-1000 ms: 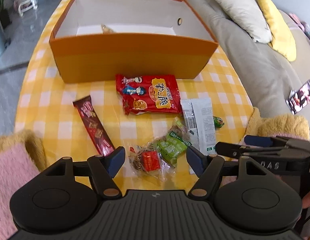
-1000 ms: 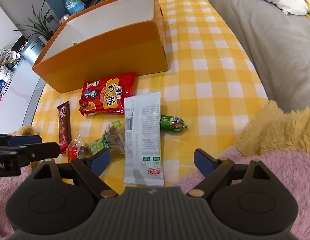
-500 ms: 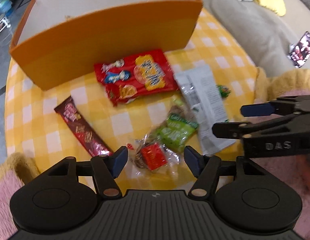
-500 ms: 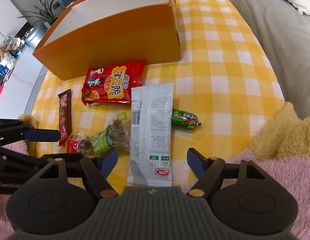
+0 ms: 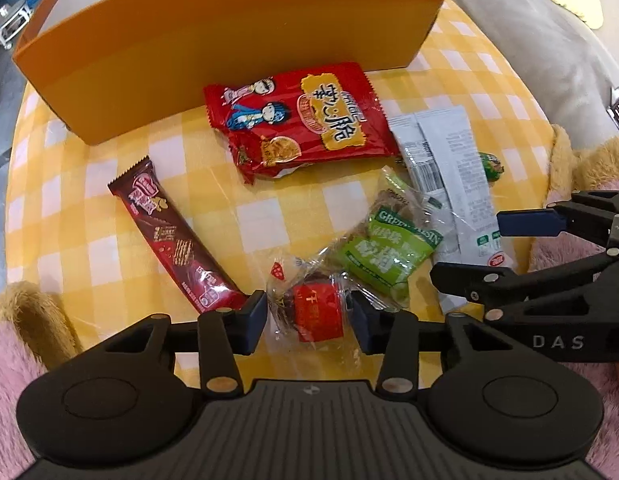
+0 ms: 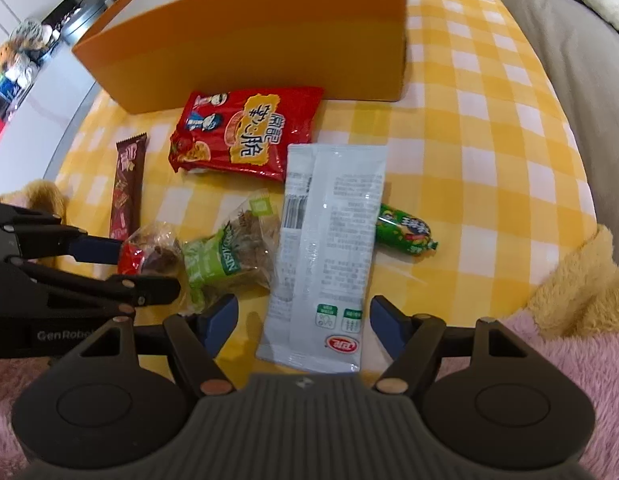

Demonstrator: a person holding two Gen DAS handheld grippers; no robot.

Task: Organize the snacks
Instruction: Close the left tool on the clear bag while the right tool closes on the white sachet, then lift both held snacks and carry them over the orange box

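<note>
Snacks lie on a yellow checked tablecloth [image 5: 109, 208] in front of an orange box [image 5: 229, 40]. My left gripper [image 5: 309, 322] points down over a clear packet with a red label [image 5: 315, 314]. Its jaws are closing, with the packet between the pads. My right gripper [image 6: 303, 324] straddles the near end of a long white packet [image 6: 329, 240]. Its jaws are closing too, with gaps on both sides. A green raisin packet [image 5: 385, 248] lies between the two. A red noodle bag [image 5: 301, 120], a brown chocolate bar [image 5: 173, 244] and a green sausage [image 6: 405, 230] lie around them.
The box's [image 6: 249, 40] tall front wall stands just behind the red bag [image 6: 245, 132]. A grey sofa [image 6: 581, 60] runs along the table's right side. Pink fluffy sleeves [image 6: 569, 360] with tan cuffs sit at the near edge. The grippers stand close side by side.
Both grippers have come down toward the table. The left jaws have narrowed a lot around the red-label packet. The right jaws have narrowed slightly about the white packet.
</note>
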